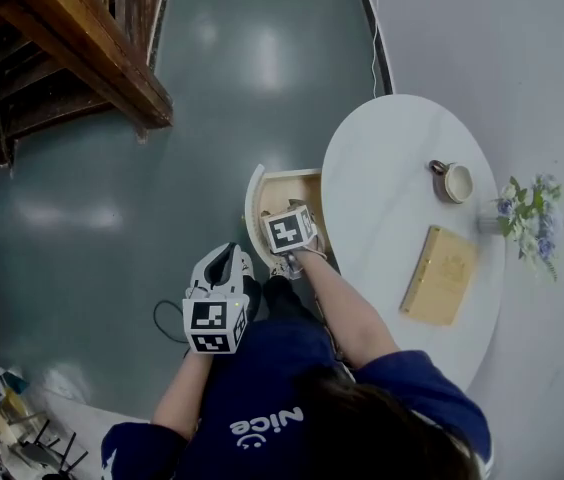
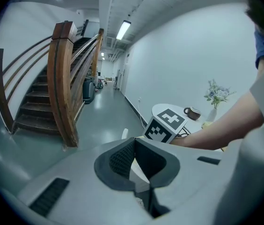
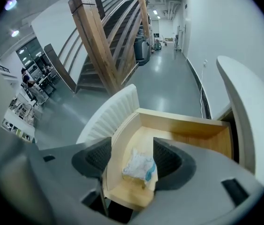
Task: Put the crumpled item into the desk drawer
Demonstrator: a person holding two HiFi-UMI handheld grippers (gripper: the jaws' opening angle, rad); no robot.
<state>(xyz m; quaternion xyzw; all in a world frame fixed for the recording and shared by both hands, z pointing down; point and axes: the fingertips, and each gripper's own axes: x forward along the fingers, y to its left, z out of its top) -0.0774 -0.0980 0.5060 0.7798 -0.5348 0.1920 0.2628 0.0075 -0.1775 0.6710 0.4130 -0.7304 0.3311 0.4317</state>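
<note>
Nearest the person, short of the open wooden drawer (image 1: 284,182) and to its left, the left gripper (image 2: 133,140) hangs over the person's dark blue trousers. Its jaws are pressed together at the tips with nothing between them. Closer to the drawer, the right gripper (image 3: 133,153) hovers directly above it and points down into it. Its jaws are spread wide and grip nothing. The crumpled item (image 3: 139,167), a white wad with a touch of blue, lies on the drawer's floor near the front end. In the right gripper view it appears in the gap between the two pads, clear of both. The drawer has a ribbed white curved front and stands pulled out from the round white table (image 1: 382,158) to its right. Past the drawer on that tabletop rest a tan book (image 1: 440,274), a brown mug (image 1: 452,181) and, farthest from the drawer, a small vase of flowers (image 1: 528,214). Beyond the drawer to the left, across the grey floor, rises a wooden staircase (image 1: 72,53).
</note>
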